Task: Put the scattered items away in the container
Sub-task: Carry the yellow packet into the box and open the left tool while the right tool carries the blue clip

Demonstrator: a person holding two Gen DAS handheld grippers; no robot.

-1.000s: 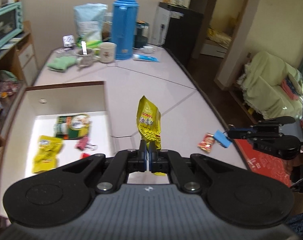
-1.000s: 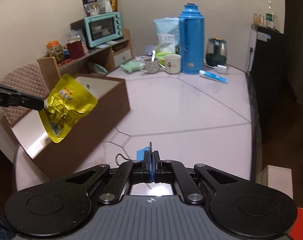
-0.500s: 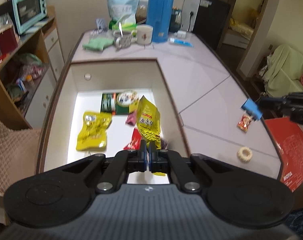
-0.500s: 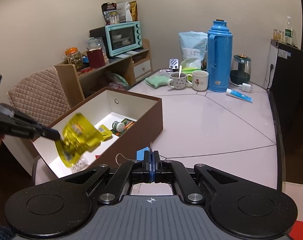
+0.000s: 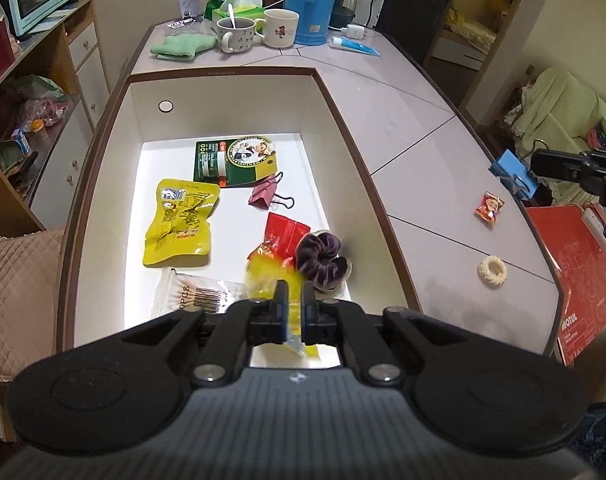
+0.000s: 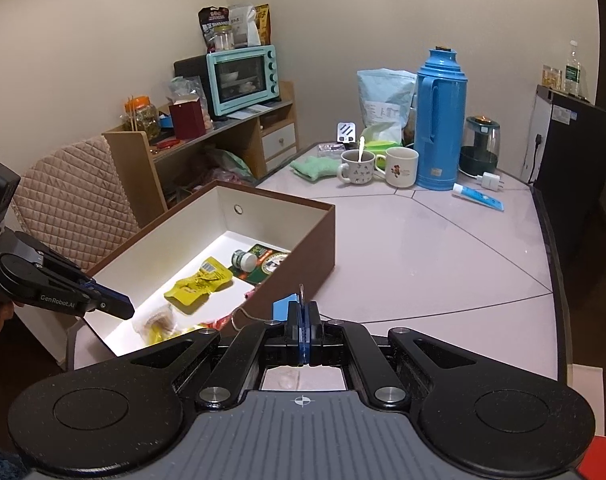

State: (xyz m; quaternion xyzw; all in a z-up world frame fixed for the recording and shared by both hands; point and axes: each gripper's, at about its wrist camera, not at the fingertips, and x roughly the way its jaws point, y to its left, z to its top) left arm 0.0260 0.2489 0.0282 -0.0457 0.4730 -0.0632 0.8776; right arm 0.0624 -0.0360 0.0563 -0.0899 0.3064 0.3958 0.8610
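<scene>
- Holding a crinkly yellow snack packet [image 5: 271, 280] over the box, the left gripper [image 5: 294, 305] has its jaws opening just a little, with the packet's edge between them and not clearly let go.
- A second ago that packet hung over the bare worktop; now it is low inside the brown cardboard box with white walls [image 5: 223, 98], so it looks about ready to drop in.
- Clamped on a small blue binder clip [image 6: 287, 307], the right gripper [image 6: 304, 330] has its jaws shut tight, and it has come nearer to the box than it was a second ago.
- Inside the box lie a flat yellow food pouch [image 5: 179, 222], a green card with small round tins [image 5: 235, 160], a pink binder clip [image 5: 267, 195], a red wrapper [image 5: 283, 232], a dark purple hair scrunchie [image 5: 319, 256] and a bag of cotton buds [image 5: 191, 294].
- Still outside on the pale pink worktop [image 5: 415, 128] are a small red sweet [image 5: 489, 206] and a cream hair ring [image 5: 492, 272], so I think the tidying is mostly done but not finished.
- Farther back stand two mugs, a tall blue flask [image 6: 439, 120], a green cloth and a tube.
- A shelf by the wall carries a mint green little oven [image 6: 243, 78], and a padded chair sits beside the box.
</scene>
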